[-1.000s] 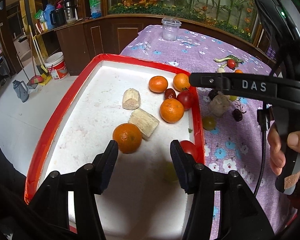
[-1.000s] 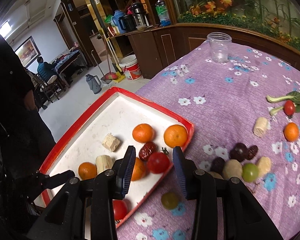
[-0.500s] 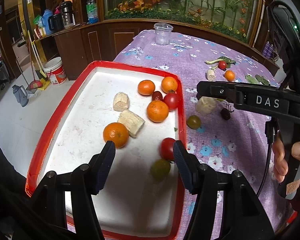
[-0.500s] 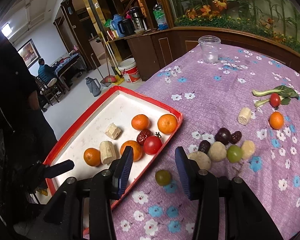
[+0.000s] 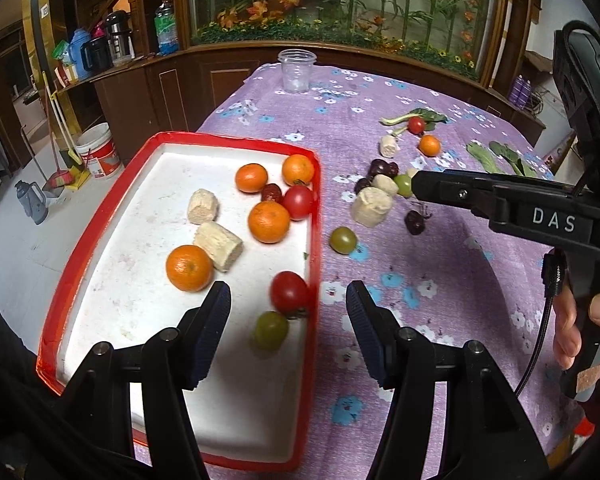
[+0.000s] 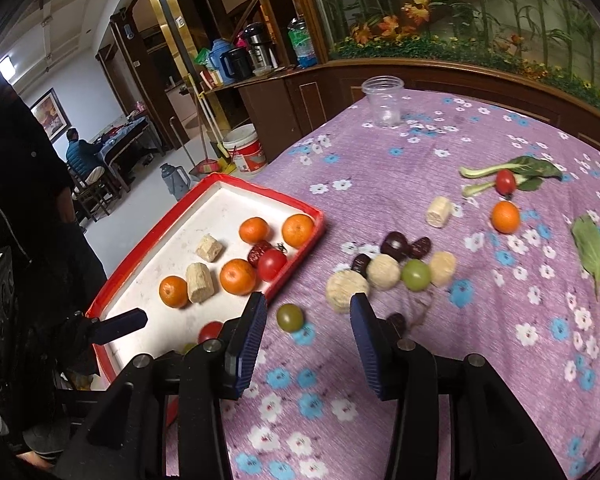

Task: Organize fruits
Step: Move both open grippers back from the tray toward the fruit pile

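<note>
Tray: your red-rimmed tray (image 5: 100, 216) already holds four oranges, two red tomatoes, a green tomato (image 5: 271, 330) near the front, a dark date and two pale corn-like chunks.
Still out: on the purple cloth (image 6: 420, 152) you have a green tomato (image 6: 290, 317) lying just beside the tray's rim, then a cluster of three pale chunks, a green grape-like fruit and several dark dates, and farther off one more pale chunk, an orange (image 6: 505, 217) and a red tomato (image 6: 505, 181) resting on leafy greens.
Progress: roughly half done, by my reading; the loose pile is about as large as what sits in the tray.
Left tongs (image 5: 288, 320): wide apart, nothing between them, hanging over the tray's near right corner.
Right tongs (image 6: 308, 320): their jaws have just been opening to a moderate gap, empty, pointing down toward the loose green tomato.
Likely next: that green tomato, since it frames up between your right jaws.
Axis: it is round, so no long axis matters; the big pale chunk (image 6: 346, 290) beside it stands on end, flat face up.
</note>
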A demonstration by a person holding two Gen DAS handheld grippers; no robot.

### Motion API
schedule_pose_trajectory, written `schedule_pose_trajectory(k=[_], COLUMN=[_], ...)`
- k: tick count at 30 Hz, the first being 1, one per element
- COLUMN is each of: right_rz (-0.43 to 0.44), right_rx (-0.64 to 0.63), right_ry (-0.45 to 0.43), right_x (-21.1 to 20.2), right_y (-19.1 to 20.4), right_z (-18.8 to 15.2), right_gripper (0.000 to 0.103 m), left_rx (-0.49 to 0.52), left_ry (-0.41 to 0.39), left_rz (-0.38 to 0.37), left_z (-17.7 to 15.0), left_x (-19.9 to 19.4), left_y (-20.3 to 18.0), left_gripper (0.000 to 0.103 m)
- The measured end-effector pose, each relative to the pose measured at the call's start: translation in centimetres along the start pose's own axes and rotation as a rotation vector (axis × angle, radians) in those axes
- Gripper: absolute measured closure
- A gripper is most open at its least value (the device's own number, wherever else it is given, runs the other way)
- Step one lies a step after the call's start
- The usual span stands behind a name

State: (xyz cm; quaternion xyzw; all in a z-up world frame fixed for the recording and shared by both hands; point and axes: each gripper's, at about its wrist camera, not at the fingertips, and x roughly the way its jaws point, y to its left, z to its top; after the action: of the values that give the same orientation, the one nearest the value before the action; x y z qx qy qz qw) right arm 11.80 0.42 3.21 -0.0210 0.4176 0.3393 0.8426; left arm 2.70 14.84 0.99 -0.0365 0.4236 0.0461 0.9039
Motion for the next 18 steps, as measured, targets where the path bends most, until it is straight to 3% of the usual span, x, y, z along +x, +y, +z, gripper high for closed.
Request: schedule_pose_trajectory(k=[18], right_rz=[-0.059], right_rx=[0.066], right_ry=[0.008], right_x=[-1.6], right_y=[-6.1], right_z=[-2.2], right_gripper=[0.058], left_rx=[0.051], left_ry=[0.021], left_rz=[-0.042], left_z=[0.9], left_x=[2.0], left_y=[-4.2], left_gripper=[0.044])
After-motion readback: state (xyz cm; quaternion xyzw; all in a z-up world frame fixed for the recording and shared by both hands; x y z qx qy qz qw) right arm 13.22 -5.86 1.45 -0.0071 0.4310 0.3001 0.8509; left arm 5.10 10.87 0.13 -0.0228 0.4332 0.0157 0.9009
